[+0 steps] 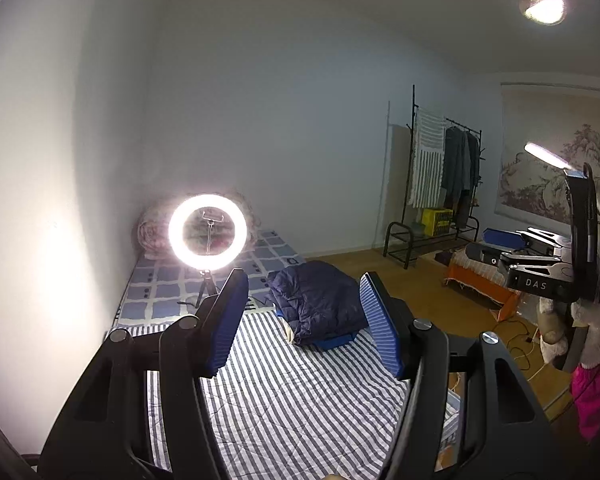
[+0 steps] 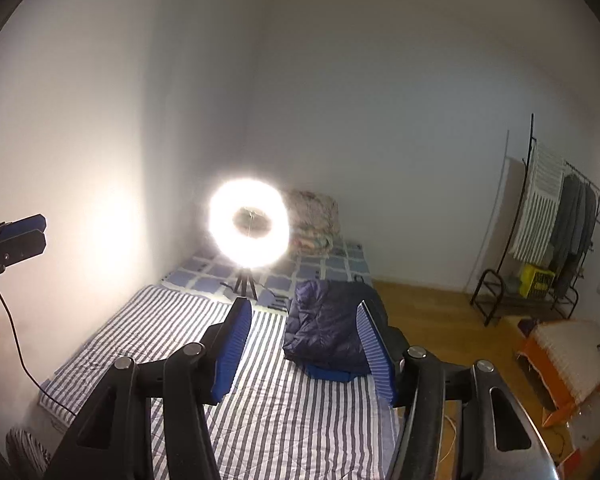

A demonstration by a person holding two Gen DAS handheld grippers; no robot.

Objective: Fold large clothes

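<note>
Both my grippers, left [image 1: 304, 320] and right [image 2: 304, 344], hang wide-jawed, empty; slippery jacket [image 1: 316, 300] may unfold if nudged.

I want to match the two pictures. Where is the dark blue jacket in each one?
Left wrist: jacket lies center, between the tongs' blue pads, on the striped sheet.
Right wrist: jacket lies right of center, partly behind the right pad.
Shared landmark: ring light, left of the jacket.
</note>
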